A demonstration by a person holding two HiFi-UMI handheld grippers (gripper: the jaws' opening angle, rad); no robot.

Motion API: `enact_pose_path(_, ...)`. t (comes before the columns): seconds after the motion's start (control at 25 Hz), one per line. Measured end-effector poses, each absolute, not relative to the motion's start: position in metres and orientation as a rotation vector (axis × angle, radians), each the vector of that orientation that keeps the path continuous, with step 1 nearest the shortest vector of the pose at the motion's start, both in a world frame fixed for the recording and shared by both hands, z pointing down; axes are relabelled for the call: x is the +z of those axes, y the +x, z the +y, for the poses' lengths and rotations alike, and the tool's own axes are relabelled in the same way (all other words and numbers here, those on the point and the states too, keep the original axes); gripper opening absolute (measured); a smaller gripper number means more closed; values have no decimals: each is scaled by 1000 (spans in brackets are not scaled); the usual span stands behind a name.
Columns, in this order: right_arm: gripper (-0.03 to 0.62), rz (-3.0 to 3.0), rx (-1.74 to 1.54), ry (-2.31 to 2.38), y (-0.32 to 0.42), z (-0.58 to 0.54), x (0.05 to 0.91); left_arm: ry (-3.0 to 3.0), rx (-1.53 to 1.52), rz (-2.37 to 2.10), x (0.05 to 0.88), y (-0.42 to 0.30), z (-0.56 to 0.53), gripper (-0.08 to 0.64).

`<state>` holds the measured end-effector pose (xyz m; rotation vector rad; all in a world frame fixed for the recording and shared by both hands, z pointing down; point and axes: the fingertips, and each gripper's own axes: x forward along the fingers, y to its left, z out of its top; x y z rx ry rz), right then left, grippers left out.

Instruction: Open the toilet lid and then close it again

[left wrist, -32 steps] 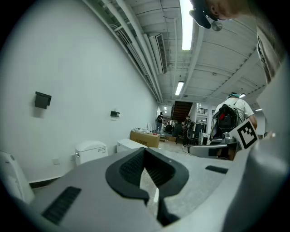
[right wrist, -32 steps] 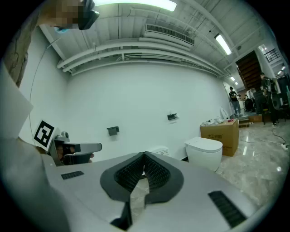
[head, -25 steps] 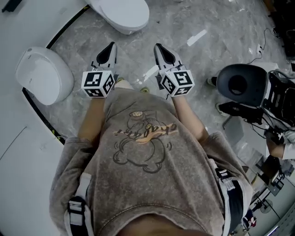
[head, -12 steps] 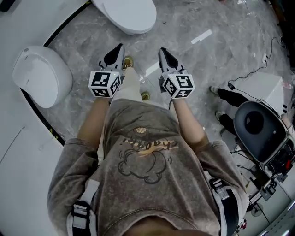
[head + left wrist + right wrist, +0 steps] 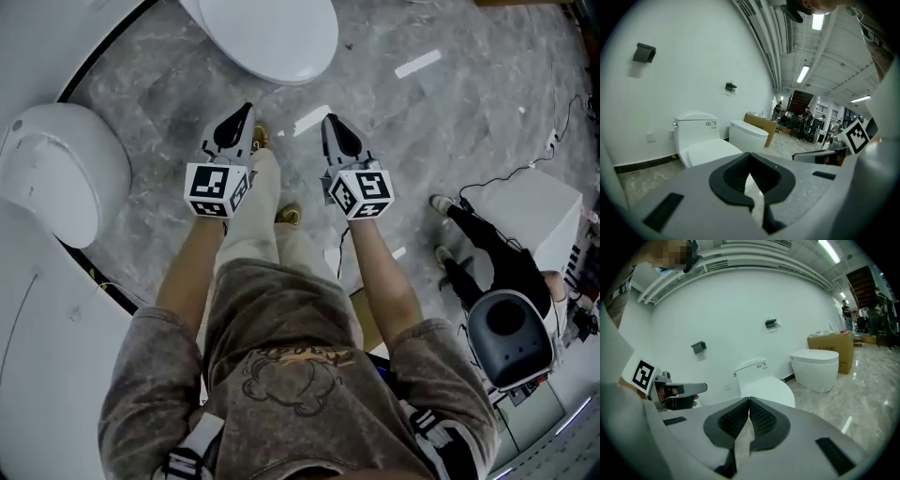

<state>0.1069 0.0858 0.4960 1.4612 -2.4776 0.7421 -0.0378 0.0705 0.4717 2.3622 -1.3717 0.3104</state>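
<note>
Both tongs are clamped shut on nothing right now. The left tongs (image 5: 247, 109) and right tongs (image 5: 325, 119) sit side by side out in front of the person, tips aimed at the toilet (image 5: 272, 33) on the far side of the marble floor (image 5: 422, 122). The lid (image 5: 769, 391) is down, so opening hasn't started. My guess is they're held paired and pointed like that to line up on the lid's front edge, and closed tips would be slim enough to hook under it.

Some of it is hard to read, though. The head view cuts off the tank and hinge at the top. In both gripper views the tongs' own bodies cover the lid's front lip, so there's no telling how much gap there is to catch. A second toilet (image 5: 56, 173) at the left is also partly cropped.
</note>
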Motion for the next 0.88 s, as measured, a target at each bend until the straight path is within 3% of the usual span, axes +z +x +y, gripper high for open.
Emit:
enact_pose_path(0.56, 28, -2410, 874, 1379, 91, 14, 710, 2277, 434, -1285, 704, -16, 7, 9)
enact_pose_path(0.88, 28, -2368, 879, 1403, 84, 1, 759, 2244, 409, -1259, 761, -5, -3, 9)
